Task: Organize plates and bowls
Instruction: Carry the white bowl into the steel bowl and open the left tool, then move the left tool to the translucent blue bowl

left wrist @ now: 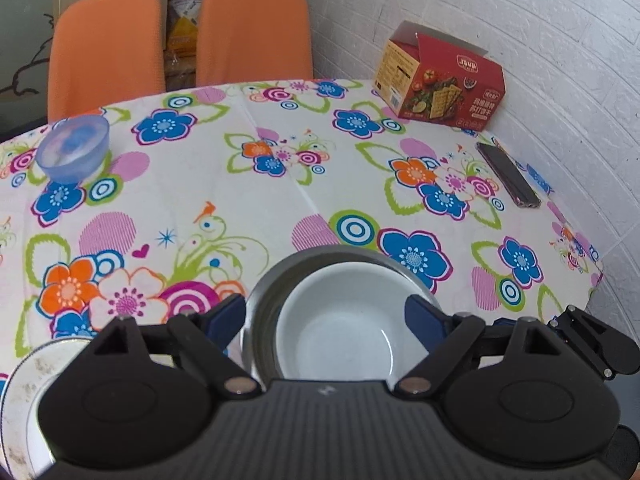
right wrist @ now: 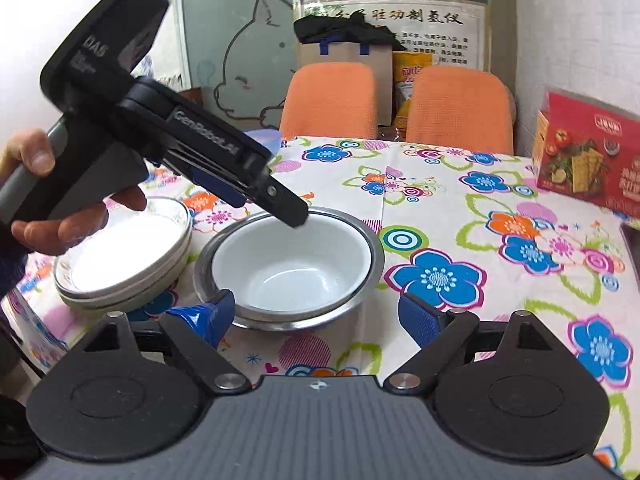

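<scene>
A white bowl (left wrist: 340,328) sits nested inside a steel bowl (left wrist: 264,300) on the flowered tablecloth; both also show in the right wrist view, the white bowl (right wrist: 292,264) and the steel bowl (right wrist: 372,256). My left gripper (left wrist: 326,316) is open, its fingers spread above the two bowls; in the right wrist view it (right wrist: 288,208) hangs over their far left rim. My right gripper (right wrist: 316,312) is open and empty, just short of the bowls' near rim. A stack of white plates (right wrist: 120,260) lies left of the bowls. A clear blue bowl (left wrist: 74,154) stands far left.
A red cracker box (left wrist: 440,84) and a dark phone (left wrist: 508,174) lie at the table's right side by the white brick wall. Two orange chairs (left wrist: 180,36) stand behind the table's far edge. The plate stack's edge shows at the lower left (left wrist: 24,400).
</scene>
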`<state>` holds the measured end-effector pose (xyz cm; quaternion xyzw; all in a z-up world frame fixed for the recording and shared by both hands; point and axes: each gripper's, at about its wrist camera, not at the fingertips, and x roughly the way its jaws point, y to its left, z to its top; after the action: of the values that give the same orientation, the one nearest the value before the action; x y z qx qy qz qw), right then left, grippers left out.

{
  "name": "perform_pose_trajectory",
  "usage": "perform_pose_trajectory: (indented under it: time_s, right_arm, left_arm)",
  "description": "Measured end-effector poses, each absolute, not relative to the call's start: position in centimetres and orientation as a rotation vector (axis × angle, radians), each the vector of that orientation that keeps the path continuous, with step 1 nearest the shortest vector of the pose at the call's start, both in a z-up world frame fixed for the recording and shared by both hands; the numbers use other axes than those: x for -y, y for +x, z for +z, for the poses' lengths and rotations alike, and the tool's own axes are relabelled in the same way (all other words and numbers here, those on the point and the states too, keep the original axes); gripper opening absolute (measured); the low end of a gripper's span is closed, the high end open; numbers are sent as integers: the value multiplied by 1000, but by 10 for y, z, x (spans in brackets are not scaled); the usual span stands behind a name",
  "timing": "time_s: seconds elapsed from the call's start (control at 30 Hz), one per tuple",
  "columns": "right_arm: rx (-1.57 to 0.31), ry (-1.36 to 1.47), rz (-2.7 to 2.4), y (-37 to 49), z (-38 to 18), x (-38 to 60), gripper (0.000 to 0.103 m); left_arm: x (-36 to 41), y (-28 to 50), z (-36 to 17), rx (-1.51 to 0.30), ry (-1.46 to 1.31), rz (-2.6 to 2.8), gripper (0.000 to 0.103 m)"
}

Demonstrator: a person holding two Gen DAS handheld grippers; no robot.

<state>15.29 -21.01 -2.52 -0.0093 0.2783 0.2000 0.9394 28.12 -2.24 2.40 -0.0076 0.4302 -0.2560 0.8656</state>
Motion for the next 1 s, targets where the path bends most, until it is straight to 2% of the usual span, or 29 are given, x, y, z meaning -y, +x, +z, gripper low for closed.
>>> perform_pose_trajectory:
  time_s: [0.2, 0.67, 1.0]
  right_arm:
    - [-548, 69, 291, 145, -21, 215, 76]
    - [-603, 316, 319, 151, -36, 216, 76]
    - [-585, 237, 380, 149, -20, 188, 76]
  left_arm:
    - [-3, 254, 22, -841, -161, -421, 87]
    - [-88, 237, 3, -866, -323, -227, 87]
    - [-95, 225, 5, -846, -304, -234, 87]
